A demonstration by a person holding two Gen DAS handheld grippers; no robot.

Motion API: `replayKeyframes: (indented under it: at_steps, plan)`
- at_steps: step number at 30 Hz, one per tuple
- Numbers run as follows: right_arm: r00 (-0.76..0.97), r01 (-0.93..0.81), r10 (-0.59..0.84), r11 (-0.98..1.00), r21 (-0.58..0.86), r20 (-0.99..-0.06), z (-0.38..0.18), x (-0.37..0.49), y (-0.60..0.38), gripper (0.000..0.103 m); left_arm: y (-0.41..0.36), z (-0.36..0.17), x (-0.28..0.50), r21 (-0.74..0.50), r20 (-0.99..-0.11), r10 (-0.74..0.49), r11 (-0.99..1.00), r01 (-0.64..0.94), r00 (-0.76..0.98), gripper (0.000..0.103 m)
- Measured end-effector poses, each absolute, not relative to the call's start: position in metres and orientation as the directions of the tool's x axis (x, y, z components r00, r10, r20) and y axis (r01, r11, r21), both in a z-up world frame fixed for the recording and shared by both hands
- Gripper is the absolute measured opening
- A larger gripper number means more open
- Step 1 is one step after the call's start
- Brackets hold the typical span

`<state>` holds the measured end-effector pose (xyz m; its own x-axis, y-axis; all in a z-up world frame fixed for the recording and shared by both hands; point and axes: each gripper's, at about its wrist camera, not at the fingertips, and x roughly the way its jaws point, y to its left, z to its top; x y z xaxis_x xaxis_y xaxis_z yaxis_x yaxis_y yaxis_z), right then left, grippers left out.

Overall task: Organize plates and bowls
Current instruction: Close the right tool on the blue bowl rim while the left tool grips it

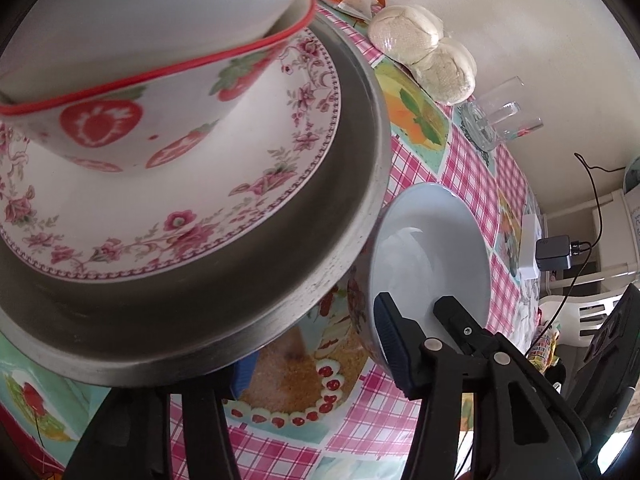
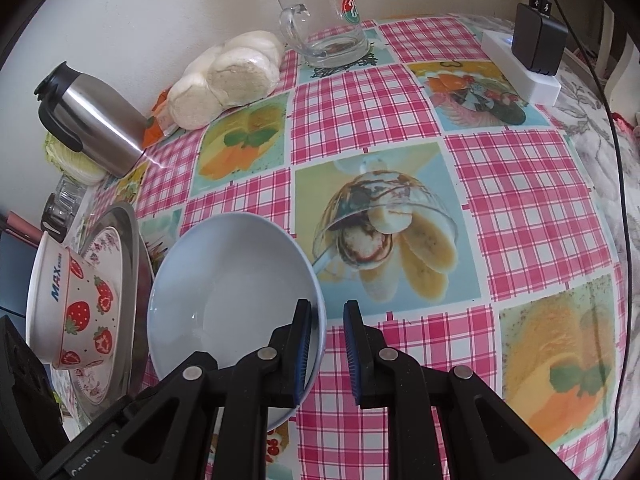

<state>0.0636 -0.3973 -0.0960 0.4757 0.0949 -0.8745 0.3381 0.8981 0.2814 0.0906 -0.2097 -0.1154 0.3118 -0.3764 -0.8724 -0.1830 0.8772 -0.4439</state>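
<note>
A metal tray (image 1: pixel 280 304) carries a floral plate (image 1: pixel 256 200), a strawberry bowl (image 1: pixel 120 128) and a white bowl (image 1: pixel 160 0) nested in it. My left gripper (image 1: pixel 224 384) is shut on the tray's near rim, its fingers mostly hidden under it. The stack shows at the left of the right wrist view (image 2: pixel 76 304). A pale blue bowl (image 2: pixel 224 280) sits on the tablecloth beside the tray. My right gripper (image 2: pixel 326 344) straddles the blue bowl's rim, jaws slightly apart, one finger (image 2: pixel 298 352) inside; it also shows in the left wrist view (image 1: pixel 416 328).
A steel thermos (image 2: pixel 96 120), bagged buns (image 2: pixel 228 76), a glass mug (image 2: pixel 324 24) and a white power strip with a black charger (image 2: pixel 536 48) stand along the far side of the pink checked tablecloth (image 2: pixel 500 208). A white chair (image 1: pixel 580 316) stands beyond the table.
</note>
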Motion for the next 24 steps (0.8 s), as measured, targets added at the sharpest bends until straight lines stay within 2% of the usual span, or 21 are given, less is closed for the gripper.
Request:
replayKeyframes:
  at_steps: [9,24]
  plan:
    - [0.479,0.333,0.142,0.884,0.329,-0.866,-0.101,0.064,-0.396,0.018,-0.225,-0.119,0.100,-0.447,-0.862,-0.386,0.884,-0.135,0.328,0.042]
    - [0.496,0.333,0.231,0.840,0.429,-0.837,-0.109,0.066,-0.397,0.019,-0.230,-0.120,0.106,-0.442,-0.853,-0.391,0.893,-0.082,0.346,0.037]
